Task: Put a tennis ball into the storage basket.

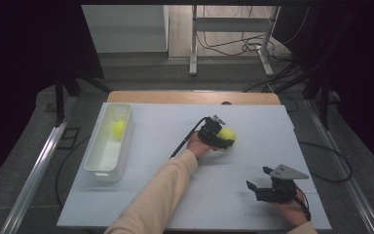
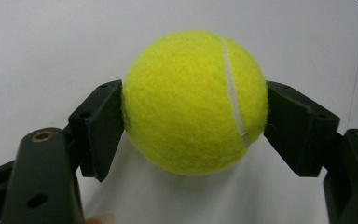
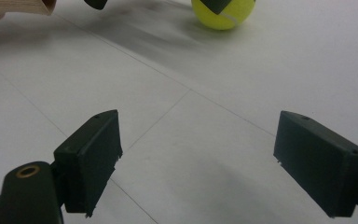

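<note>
At the left of the surface point(image 1: 175, 204) stands one white bin point(image 1: 108, 170), long and narrow, its long axis running from the near edge toward the far edge, with one tennis ball point(image 1: 119, 127) already lying in its far end. Toward the middle of the surface, the left hand-held gripper point(image 1: 222, 137) is clamped on a second tennis ball point(image 1: 227, 134); the left gripper view shows both pads pressing the ball point(image 2: 195, 101) on opposite sides, seam to the right, with the surface close beneath it. Whether the ball rests on the surface or is just clear of it cannot be told. The relation that governs the next move: the bin lies well to the left of the held ball, with bare surface between them, so the left arm is judged the one to carry the ball across and over the bin's near wall. At the right, near the front edge, the right hand-held gripper point(image 1: 264, 181) stands with its jaws apart and nothing between them, well apart from the ball. Count: two balls, one bin, two hand-held grippers.
</note>
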A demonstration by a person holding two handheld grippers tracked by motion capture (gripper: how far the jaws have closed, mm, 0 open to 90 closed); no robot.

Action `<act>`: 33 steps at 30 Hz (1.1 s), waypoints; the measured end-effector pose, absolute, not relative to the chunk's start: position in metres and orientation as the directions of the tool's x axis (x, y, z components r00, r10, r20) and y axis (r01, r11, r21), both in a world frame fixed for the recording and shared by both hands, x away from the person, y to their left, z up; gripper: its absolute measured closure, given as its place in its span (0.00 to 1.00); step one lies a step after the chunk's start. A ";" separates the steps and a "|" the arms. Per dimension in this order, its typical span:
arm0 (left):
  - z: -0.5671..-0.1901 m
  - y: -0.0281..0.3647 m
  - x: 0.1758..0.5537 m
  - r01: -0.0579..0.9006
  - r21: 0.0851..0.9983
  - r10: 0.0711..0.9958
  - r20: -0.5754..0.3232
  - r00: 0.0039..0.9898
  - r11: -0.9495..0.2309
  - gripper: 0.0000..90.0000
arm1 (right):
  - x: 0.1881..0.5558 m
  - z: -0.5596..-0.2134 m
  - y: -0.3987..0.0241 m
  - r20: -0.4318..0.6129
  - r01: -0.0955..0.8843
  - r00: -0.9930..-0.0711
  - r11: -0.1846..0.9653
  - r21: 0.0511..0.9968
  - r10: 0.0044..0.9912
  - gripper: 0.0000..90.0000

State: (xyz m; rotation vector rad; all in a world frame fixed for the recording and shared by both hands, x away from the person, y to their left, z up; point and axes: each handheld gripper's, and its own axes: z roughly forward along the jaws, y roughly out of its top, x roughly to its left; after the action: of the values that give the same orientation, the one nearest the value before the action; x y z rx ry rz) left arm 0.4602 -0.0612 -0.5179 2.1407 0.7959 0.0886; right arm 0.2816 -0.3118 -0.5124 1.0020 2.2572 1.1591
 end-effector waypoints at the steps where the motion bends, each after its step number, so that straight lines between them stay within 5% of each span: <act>1: -0.518 -0.061 0.460 0.511 0.729 0.570 -0.201 0.796 -0.456 0.28 | 0.282 -0.512 -0.312 -0.034 0.412 -0.657 0.396 0.821 0.753 0.17; 33: -0.505 -0.047 0.450 0.476 0.764 0.563 -0.182 0.806 -0.435 0.29 | 0.282 -0.512 -0.312 -0.039 0.406 -0.657 0.397 0.823 0.753 0.17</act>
State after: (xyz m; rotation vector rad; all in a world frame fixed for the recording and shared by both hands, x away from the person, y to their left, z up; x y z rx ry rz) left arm 0.4496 -0.0473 -0.5051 2.1067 0.7655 0.1248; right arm 0.2815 -0.3119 -0.5122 0.9958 2.2529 1.1592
